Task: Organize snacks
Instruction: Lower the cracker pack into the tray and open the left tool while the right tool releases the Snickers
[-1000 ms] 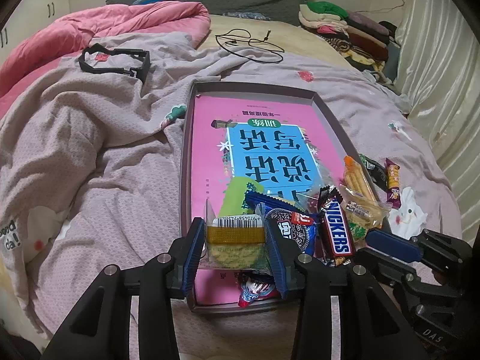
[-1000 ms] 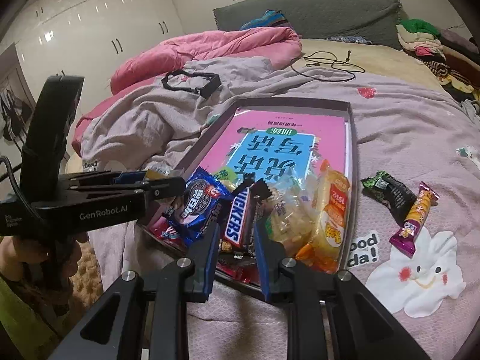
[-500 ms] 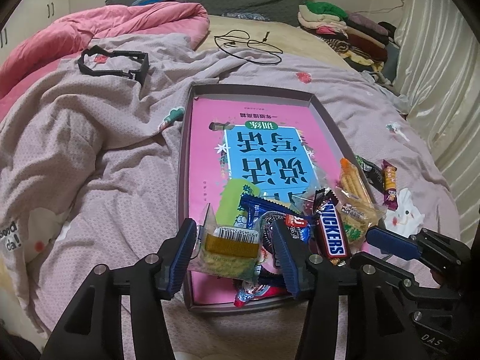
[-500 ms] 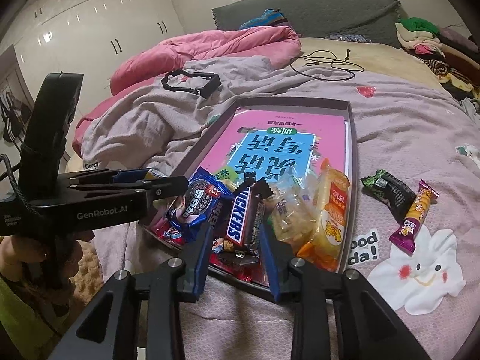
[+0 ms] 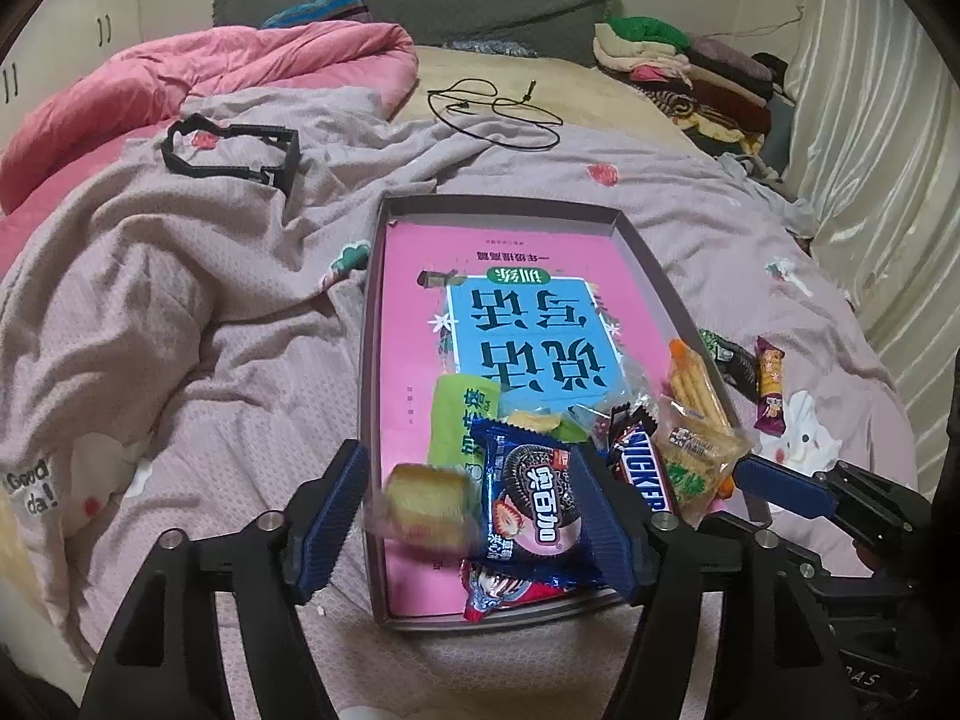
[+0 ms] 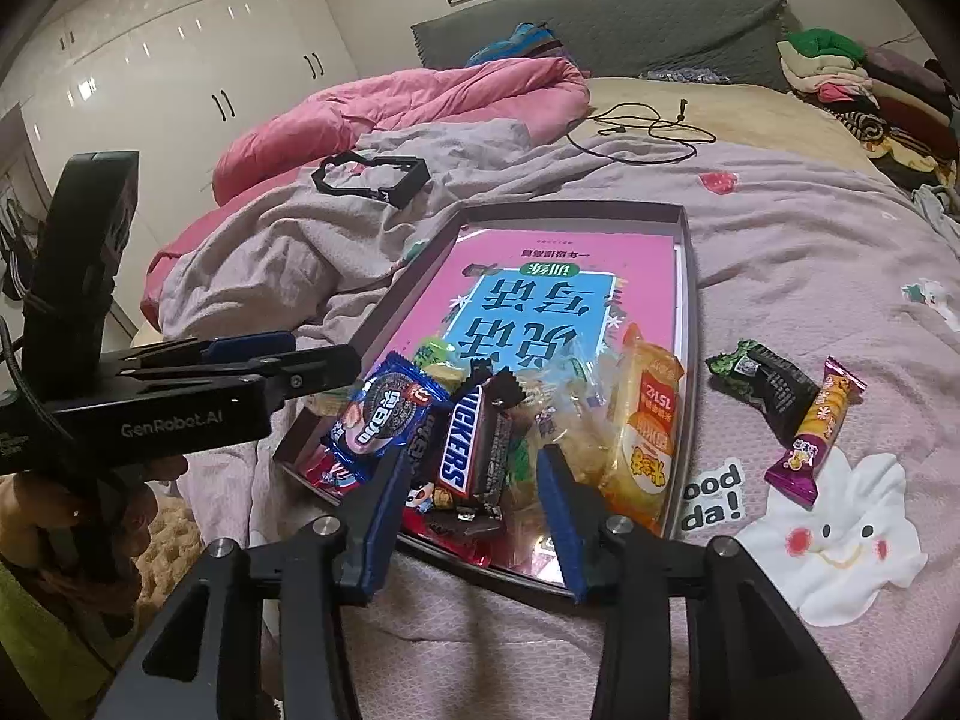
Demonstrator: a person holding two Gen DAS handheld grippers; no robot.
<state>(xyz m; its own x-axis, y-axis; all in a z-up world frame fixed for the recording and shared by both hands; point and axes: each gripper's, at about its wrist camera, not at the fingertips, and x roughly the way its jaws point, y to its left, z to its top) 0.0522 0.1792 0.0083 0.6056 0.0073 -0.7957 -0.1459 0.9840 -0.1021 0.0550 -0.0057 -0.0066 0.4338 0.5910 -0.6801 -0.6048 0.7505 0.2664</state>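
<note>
- Your left gripper point(image 5: 474, 510) hangs over the near end of the tray point(image 5: 651, 267), and its jaws have just been opening. The small yellow cake packet point(image 5: 427, 507) sits blurred between them, clear of both pads, so nothing is gripped.
- Your right gripper point(image 6: 468, 498) is over the same near end, and its jaws have just been opening too. The Snickers bar point(image 6: 471, 447) lies in the gap with space on either side, not pinched.
- Beside the cake packet in the tray lie a blue Oreo packet point(image 5: 534, 501), a green packet point(image 5: 459, 426) and a clear bag of biscuit sticks point(image 5: 696, 414); from the right wrist view you also see an orange snack bag point(image 6: 645, 420) against the tray's right wall.
- The tray rests on the lilac bedcover point(image 6: 810, 264), a pink book cover showing on its floor.
- Two snacks lie outside, on the bedcover to the tray's right: a black-and-green packet point(image 6: 765, 381) and a purple-and-orange bar point(image 6: 816, 432), touching each other.
</note>
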